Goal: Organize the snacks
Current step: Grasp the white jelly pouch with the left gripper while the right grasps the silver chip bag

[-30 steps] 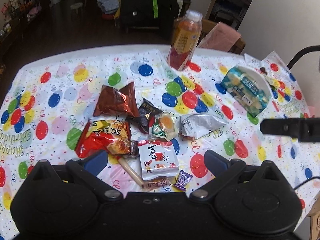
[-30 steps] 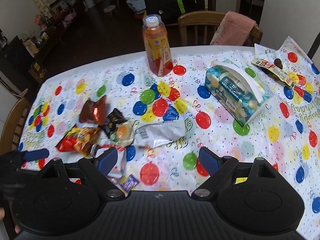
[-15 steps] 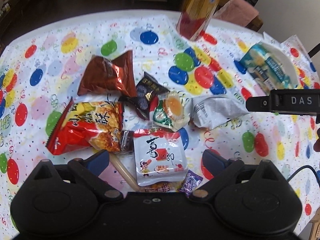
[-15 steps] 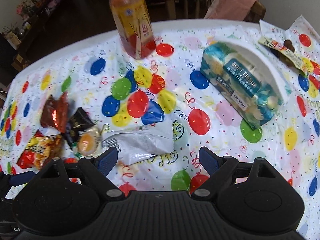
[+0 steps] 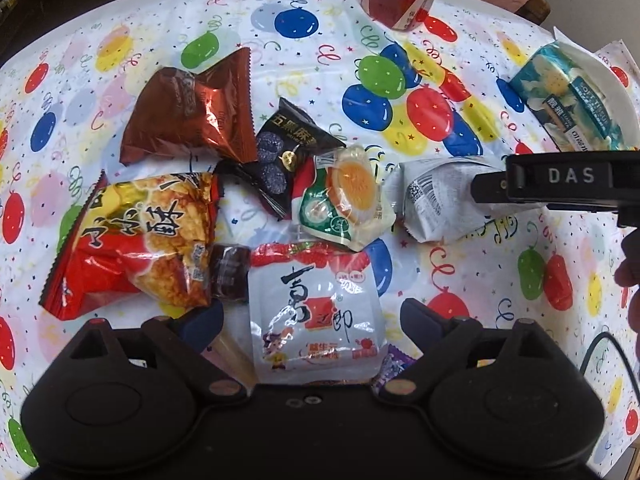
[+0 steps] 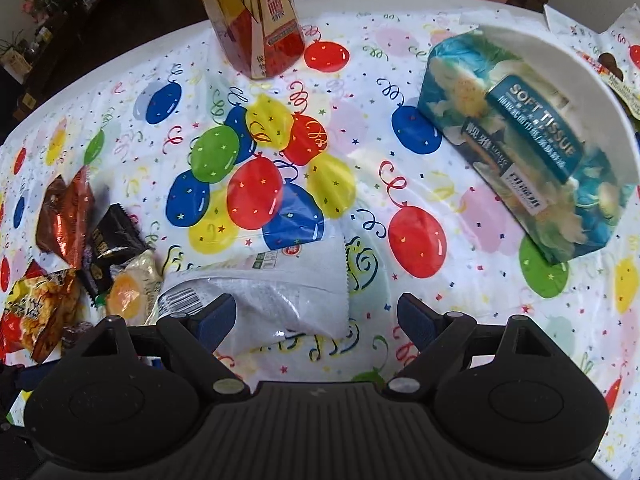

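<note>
1. The snacks are bunched on the worktop (image 5: 132,32), nothing sorted yet as far as I can judge.
2. The white sachet (image 5: 314,316), long axis running away from me, lies between the spread-apart fingers of my left gripper (image 5: 312,320).
3. The silver packet (image 6: 264,292), lying crosswise, sits just ahead of my right gripper (image 6: 316,318), likewise released and empty.

Six snack packets (image 5: 312,312) lie bunched on the desk (image 5: 120,40), plus two small wrapped candies (image 5: 228,272). One drink bottle (image 6: 256,16) stands at the far edge, and one tissue pack (image 6: 528,140) sits right.
</note>
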The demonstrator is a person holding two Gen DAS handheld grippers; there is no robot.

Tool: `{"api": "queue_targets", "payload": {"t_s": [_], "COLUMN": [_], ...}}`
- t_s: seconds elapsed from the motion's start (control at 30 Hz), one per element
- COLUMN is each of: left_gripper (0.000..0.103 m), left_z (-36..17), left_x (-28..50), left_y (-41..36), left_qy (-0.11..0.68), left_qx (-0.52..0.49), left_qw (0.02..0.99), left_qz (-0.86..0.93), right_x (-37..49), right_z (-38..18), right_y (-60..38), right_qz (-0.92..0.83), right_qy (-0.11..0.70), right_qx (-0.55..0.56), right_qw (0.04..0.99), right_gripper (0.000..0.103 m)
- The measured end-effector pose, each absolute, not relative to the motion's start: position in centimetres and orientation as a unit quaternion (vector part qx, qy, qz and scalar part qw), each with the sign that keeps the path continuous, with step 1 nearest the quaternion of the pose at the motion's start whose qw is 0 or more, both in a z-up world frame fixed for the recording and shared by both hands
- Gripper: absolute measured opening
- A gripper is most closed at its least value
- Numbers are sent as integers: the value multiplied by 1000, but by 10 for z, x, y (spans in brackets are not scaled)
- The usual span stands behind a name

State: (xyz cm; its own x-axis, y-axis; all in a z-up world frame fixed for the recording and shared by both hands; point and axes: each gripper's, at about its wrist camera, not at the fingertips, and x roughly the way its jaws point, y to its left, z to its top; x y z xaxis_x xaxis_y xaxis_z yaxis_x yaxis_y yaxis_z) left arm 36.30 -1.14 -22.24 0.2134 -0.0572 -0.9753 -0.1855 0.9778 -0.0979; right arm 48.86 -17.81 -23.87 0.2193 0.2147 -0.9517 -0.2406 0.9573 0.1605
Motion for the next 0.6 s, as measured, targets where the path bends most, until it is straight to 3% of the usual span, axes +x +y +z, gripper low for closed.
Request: {"api": "queue_targets", "payload": {"t_s": [0.07,0.2,0.33,0.5,0.6], "left_gripper": [93,78,71,68,67], "left_z": [-225,-233,-235,-234,-234], "left_x": [365,369,368,368,367], "left_y": [-11,-8,-6,-7,-7], "left_qy": [629,638,641,641,638], "left_qx": [-99,-111,-126,-123,-123], "left_qw": [770,761,756,757,760], "left_qz": [42,42,35,32,29], "right_x": [491,491,490,486,484], "right_z": [-242,-244,-244,-243,-241], "right_y": [-179,-177,-175,-175,-177], "right_qz": [149,158,164,155,149], "right_qy": [609,613,616,615,611], "right_qx": [-3,3,8,-2,-2], "right_qw": [779,774,770,773,777], "right_gripper": [86,73,52,43,32]}}
